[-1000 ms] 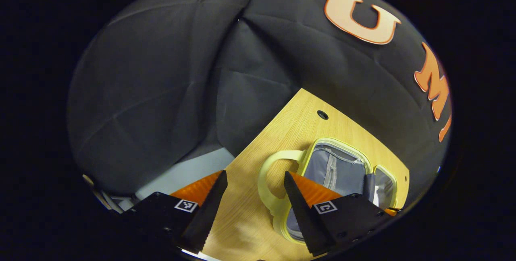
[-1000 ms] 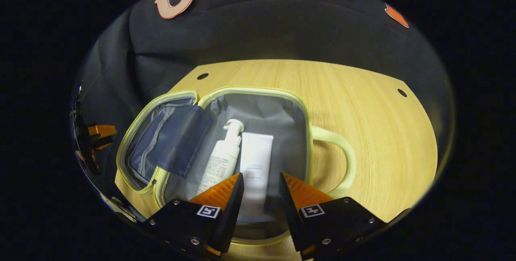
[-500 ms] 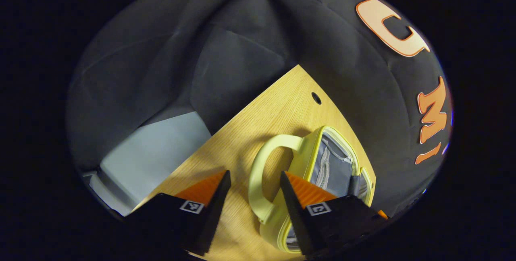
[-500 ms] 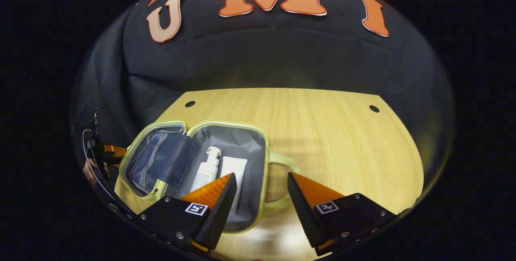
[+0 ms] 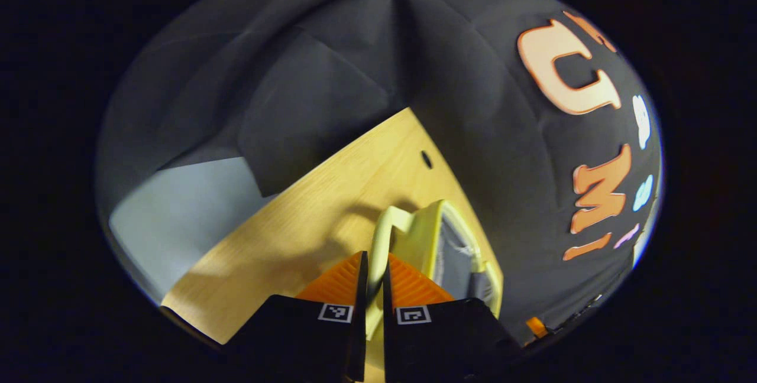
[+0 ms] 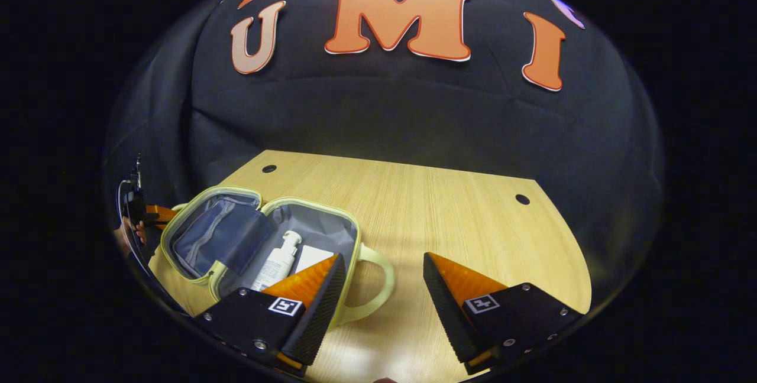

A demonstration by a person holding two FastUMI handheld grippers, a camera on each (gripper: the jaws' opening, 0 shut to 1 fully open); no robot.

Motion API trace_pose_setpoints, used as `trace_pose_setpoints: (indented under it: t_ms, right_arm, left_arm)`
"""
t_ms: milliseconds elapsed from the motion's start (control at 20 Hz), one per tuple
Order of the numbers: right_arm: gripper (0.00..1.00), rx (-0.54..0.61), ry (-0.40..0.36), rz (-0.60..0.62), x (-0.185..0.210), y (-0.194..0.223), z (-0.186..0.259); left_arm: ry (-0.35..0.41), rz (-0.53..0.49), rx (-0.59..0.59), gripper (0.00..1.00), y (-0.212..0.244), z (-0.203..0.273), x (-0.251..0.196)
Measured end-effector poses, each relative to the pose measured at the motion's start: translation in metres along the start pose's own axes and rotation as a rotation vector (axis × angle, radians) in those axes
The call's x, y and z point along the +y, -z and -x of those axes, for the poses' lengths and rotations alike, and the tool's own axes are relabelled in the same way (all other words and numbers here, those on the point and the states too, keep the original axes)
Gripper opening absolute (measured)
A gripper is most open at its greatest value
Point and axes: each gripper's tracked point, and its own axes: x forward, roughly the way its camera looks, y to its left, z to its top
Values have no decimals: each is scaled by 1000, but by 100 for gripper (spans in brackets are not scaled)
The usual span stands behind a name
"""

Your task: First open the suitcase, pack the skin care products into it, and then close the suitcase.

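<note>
Left gripper view: left gripper [image 5: 371,288] clenched on the handle [image 5: 378,235] of the suitcase [image 5: 440,235], both fingers pressing the pale loop between them, lid half beside it tipped up on edge from the table [image 5: 307,223]. Right gripper view: right gripper [image 6: 378,288] released, jaws wide, nothing between them, hovering near the other handle [image 6: 378,279] on the suitcase's base half. Suitcase lying open near the table's left edge, grey lining showing. Inside the base half, pump bottle [image 6: 278,259] and white tube [image 6: 310,256] side by side; inside the lid half, a dark pocket flap [image 6: 222,235]. Beyond the suitcase's lid, the other gripper and a hand [image 6: 127,235], small and dim.

Likely a light, soft-sided case: fabric walls prone to sagging and folding, not a rigid shell. Handle loop looks stiffer, moulded, a sound place to take hold for swinging the lid over. Bottle likely smooth and free to roll if the base is jolted. Zip edge probably needing alignment before closing.
</note>
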Motion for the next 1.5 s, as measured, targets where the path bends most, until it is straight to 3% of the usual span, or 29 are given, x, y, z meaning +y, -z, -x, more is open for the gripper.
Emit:
trace_pose_setpoints:
  t_ms: [100, 450, 800, 1150, 1500]
  right_arm:
    - [85, -7, 6, 36, -8, -1, -1]
    - [86, -51, -34, 51, -3, -20, 0]
    - [87, -147, -39, 106, -14, -47, 14]
    - [88, -191, -47, 98, -37, -54, 27]
    - [89, -234, -50, 72, -70, -58, 41]
  left_arm:
    - [74, -14, -47, 11, -12, 19, -26]
    - [226, -134, -113, 11, -21, 68, -123]
    - [383, -302, -114, 15, 10, 91, -251]
    - [436, -398, -80, 16, 62, 95, -323]
    - [467, -524, 5, 16, 147, 76, -398]
